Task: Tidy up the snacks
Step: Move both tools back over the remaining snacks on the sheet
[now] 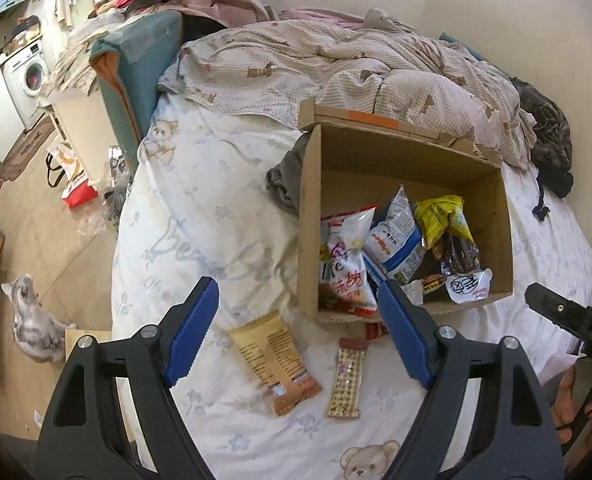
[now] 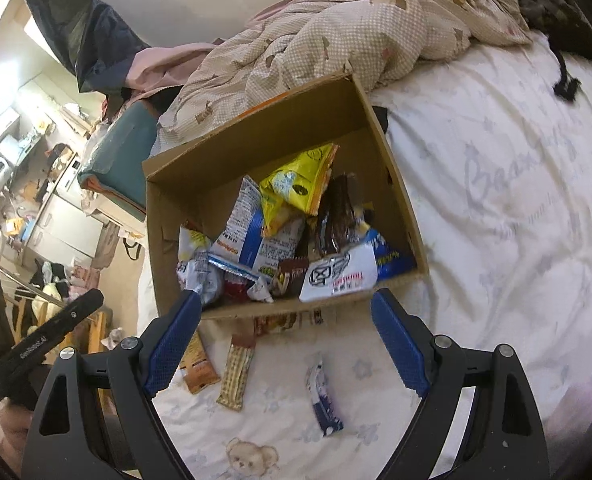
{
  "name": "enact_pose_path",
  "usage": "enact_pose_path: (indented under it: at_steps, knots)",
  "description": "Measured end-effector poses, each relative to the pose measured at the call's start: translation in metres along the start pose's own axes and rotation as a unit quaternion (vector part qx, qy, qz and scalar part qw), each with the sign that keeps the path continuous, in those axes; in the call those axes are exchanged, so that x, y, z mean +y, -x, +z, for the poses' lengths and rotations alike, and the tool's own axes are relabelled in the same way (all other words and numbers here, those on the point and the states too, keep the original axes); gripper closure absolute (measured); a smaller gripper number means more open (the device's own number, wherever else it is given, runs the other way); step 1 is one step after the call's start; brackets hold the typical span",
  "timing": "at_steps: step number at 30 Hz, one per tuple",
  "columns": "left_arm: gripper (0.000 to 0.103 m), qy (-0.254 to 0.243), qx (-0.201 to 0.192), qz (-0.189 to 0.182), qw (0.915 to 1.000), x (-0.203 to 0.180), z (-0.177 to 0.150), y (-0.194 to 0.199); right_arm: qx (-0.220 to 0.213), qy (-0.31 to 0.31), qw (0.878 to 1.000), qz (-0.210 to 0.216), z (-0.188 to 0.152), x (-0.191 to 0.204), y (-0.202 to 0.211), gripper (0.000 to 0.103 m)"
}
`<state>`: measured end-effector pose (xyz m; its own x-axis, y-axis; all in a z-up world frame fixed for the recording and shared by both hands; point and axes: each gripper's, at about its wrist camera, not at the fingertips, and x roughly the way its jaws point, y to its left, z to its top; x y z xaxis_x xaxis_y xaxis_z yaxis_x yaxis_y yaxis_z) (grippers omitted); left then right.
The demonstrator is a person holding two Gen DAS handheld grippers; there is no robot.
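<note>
An open cardboard box [image 1: 380,160] [image 2: 223,176] sits on the bed, holding several snack bags: a yellow one [image 2: 300,178], a blue-and-white one [image 1: 396,236] and a white-and-red one [image 1: 344,264]. On the sheet in front of it lie a tan wafer pack [image 1: 273,362] [image 2: 197,364], a patterned bar [image 1: 346,378] [image 2: 237,372] and a blue-and-white packet [image 2: 324,398]. A red pack [image 1: 376,329] peeks from under the box. My left gripper [image 1: 298,326] hovers open above the wafer and the bar. My right gripper [image 2: 283,340] is open too, empty, just before the box.
A rumpled checked duvet [image 1: 336,64] lies behind the box, dark clothes [image 1: 548,136] at the far right. The bed's left edge drops to a cluttered floor where a grey cat [image 1: 35,316] sits. A teal cushion [image 1: 135,76] stands at the bedside.
</note>
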<state>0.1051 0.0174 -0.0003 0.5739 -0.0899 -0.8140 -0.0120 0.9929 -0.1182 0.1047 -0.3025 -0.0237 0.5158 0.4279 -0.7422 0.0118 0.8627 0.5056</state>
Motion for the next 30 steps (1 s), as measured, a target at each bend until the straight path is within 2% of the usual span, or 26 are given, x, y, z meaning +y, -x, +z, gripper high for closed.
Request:
enact_pose_path:
  at_steps: [12, 17, 22, 24, 26, 30]
  knots:
    - [0.024, 0.011, 0.025, 0.01, 0.9996, 0.013, -0.018, -0.002, 0.02, -0.005, 1.0, -0.004, -0.023, 0.005, 0.001, 0.014]
    - [0.024, 0.048, 0.048, 0.019, 0.9975, 0.032, -0.021, -0.015, 0.034, -0.023, 0.999, -0.005, -0.028, 0.0, -0.003, 0.014]
    - [0.024, 0.078, 0.092, 0.033, 0.9922, 0.049, -0.03, -0.036, 0.045, -0.036, 0.998, -0.01, -0.029, -0.004, -0.008, 0.014]
    - [0.024, 0.085, 0.122, 0.032, 0.9883, 0.052, -0.036, -0.051, 0.052, -0.041, 0.998, -0.009, -0.029, -0.006, -0.013, 0.014]
    - [0.024, 0.096, 0.155, 0.032, 0.9828, 0.053, -0.043, -0.068, 0.06, -0.046, 0.997, -0.01, -0.029, -0.007, -0.018, 0.014]
    - [0.024, 0.1, 0.186, 0.037, 0.9767, 0.045, -0.053, -0.096, 0.07, -0.049, 0.996, -0.012, -0.03, -0.007, -0.025, 0.014]
